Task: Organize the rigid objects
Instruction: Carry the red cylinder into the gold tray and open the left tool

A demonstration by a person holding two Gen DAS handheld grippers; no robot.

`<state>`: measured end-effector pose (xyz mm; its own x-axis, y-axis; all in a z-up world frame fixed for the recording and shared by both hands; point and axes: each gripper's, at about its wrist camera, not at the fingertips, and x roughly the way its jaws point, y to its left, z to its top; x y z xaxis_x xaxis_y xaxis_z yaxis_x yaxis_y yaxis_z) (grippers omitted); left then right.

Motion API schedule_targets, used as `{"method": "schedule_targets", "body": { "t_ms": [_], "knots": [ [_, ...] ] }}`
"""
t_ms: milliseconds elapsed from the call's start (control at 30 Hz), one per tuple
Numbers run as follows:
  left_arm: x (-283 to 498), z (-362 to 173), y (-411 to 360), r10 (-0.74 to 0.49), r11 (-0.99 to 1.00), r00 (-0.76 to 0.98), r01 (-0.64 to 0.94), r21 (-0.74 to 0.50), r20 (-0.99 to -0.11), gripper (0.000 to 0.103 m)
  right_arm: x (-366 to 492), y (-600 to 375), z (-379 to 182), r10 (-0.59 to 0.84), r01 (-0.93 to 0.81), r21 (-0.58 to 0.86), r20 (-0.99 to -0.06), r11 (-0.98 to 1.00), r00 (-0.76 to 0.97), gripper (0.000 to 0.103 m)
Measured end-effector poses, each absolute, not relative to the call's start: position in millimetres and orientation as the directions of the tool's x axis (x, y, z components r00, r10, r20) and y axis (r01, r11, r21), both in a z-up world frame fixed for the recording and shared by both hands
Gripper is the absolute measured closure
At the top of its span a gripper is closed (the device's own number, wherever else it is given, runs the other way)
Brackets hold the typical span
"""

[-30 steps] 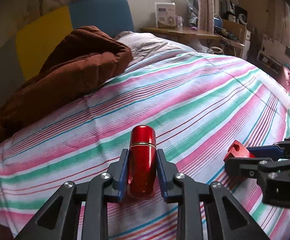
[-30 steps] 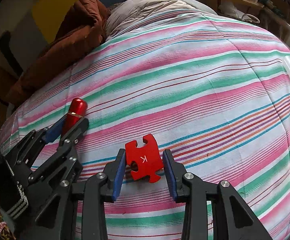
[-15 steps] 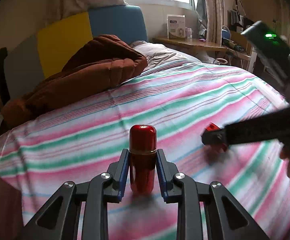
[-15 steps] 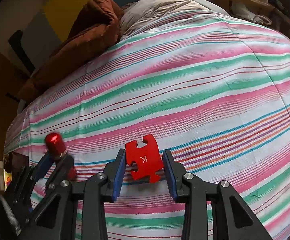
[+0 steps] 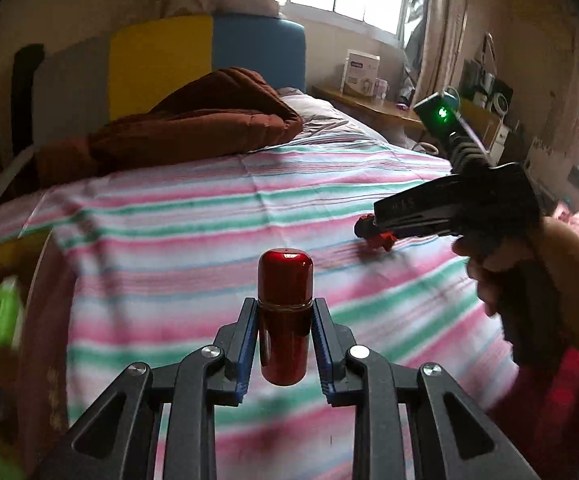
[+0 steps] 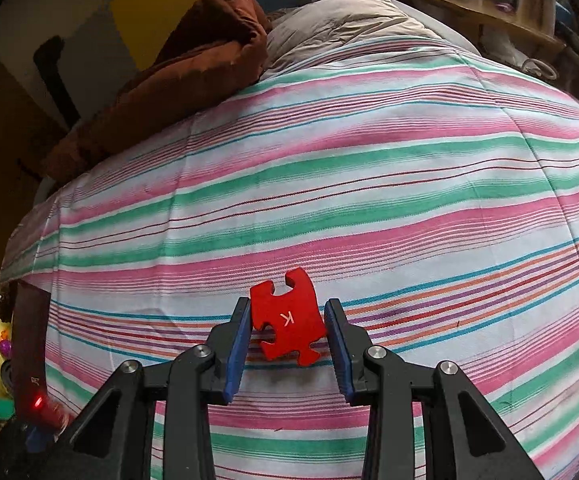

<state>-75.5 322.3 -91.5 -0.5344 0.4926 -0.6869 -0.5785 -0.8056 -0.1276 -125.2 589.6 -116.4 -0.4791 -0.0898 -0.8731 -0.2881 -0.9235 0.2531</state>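
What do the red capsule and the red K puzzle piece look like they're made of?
Red capsule: likely glossy metal or lacquered plastic, given its sharp window reflections and thin gold band. Puzzle piece: matte and flat with thick cut edges, probably painted wood or foam.

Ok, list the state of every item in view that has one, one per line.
Left tool: shut on the red capsule case.
Red capsule case: closed, upright, held above the striped bedspread.
Right tool: shut on the red puzzle piece.
Red puzzle piece: gripped by its edges, K face showing, tilted.
Brown blanket: bunched by the pillow.
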Motion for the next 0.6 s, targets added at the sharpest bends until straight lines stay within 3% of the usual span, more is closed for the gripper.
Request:
{"method": "schedule_targets", "body": {
  "t_ms": [400, 600],
  "knots": [
    [-37.7, -63.6, 231.1, 0.483, -0.846, -0.607, -0.509, -0.157, -0.631, 0.077, -124.3, 579.7, -113.3, -0.086, -0.244, 0.237, -0.860, -0.940, -0.503, 0.066],
    [-38.3, -59.8, 184.1, 0.428, -0.886, -0.634, -0.435, -0.161, -0.644, 0.077, -121.7, 582.6, -112.6, -0.118, -0.243, 0.279, -0.846, -0.929, -0.519, 0.066]
  ]
}}
